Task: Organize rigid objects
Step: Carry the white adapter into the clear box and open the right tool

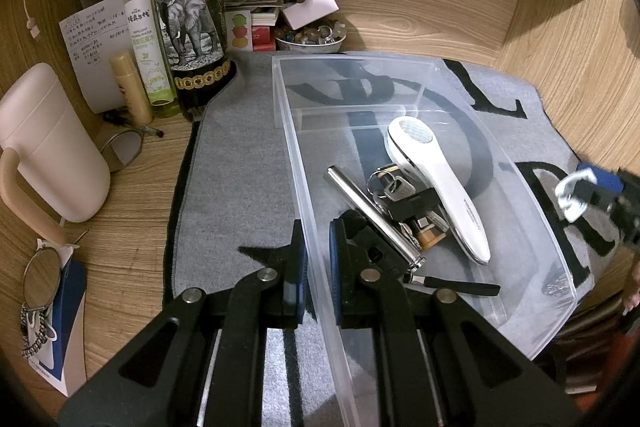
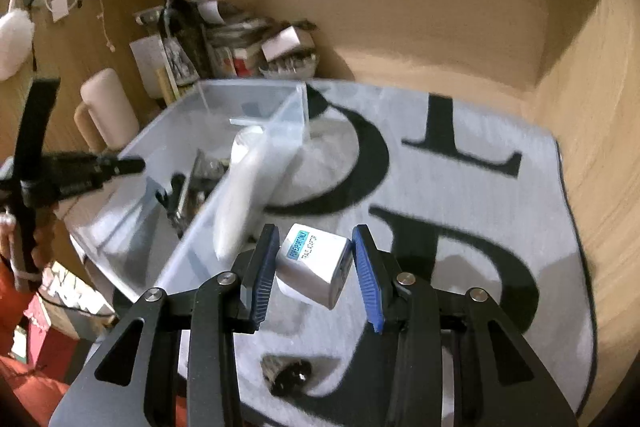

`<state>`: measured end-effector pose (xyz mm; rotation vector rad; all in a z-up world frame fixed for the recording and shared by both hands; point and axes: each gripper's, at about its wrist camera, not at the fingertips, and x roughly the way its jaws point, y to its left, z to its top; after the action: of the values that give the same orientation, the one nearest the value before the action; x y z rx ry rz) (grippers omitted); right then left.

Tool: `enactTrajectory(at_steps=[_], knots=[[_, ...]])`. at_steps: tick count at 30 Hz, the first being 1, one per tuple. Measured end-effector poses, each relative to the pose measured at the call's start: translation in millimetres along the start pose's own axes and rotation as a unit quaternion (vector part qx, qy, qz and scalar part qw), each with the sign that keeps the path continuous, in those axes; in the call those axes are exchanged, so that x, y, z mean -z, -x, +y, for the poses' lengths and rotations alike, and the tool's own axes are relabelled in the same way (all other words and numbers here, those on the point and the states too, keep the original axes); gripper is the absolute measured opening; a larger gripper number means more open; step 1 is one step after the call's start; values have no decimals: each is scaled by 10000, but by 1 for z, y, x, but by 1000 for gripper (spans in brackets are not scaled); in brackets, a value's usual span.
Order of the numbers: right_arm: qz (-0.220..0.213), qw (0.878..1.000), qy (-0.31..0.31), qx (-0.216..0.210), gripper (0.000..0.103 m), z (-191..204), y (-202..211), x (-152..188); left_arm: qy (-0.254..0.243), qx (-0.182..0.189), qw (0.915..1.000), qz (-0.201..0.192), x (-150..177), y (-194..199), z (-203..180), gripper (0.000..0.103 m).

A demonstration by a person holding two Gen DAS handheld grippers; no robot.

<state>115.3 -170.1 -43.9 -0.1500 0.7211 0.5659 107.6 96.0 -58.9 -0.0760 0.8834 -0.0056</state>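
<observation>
Two grippers: left gripper (image 1: 318, 267) pinches clear plastic bin (image 1: 400, 63) wall; right gripper (image 2: 314, 277) clamps white cube adapter (image 2: 314, 267), just right of the bin.

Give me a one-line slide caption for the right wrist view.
Right tongs grip a white adapter cube above the grey mat, beside the clear bin.

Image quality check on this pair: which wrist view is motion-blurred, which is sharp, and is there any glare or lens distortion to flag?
Left wrist view: sharp; bottle label and keys crisp, mild glare on the clear bin wall, fisheye bending and dark corners. Right wrist view: background smeared by motion, though the white adapter between the pads stays readable; same fisheye curvature.
</observation>
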Motion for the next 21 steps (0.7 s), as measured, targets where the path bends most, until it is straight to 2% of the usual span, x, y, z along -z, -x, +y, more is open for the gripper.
enactTrajectory(at_steps=[10,15,21], knots=[[-526,9971,468,-289,35,30,6,-45,19,15,10000,-3,0,0,-1,10],[-544,9951,690,-446,35,48,-3,-61,24,18,10000,-1,0,0,-2,10],[-367,9929,926,-646,35,68,-25,-75,54,26,10000,-1,0,0,-4,10]])
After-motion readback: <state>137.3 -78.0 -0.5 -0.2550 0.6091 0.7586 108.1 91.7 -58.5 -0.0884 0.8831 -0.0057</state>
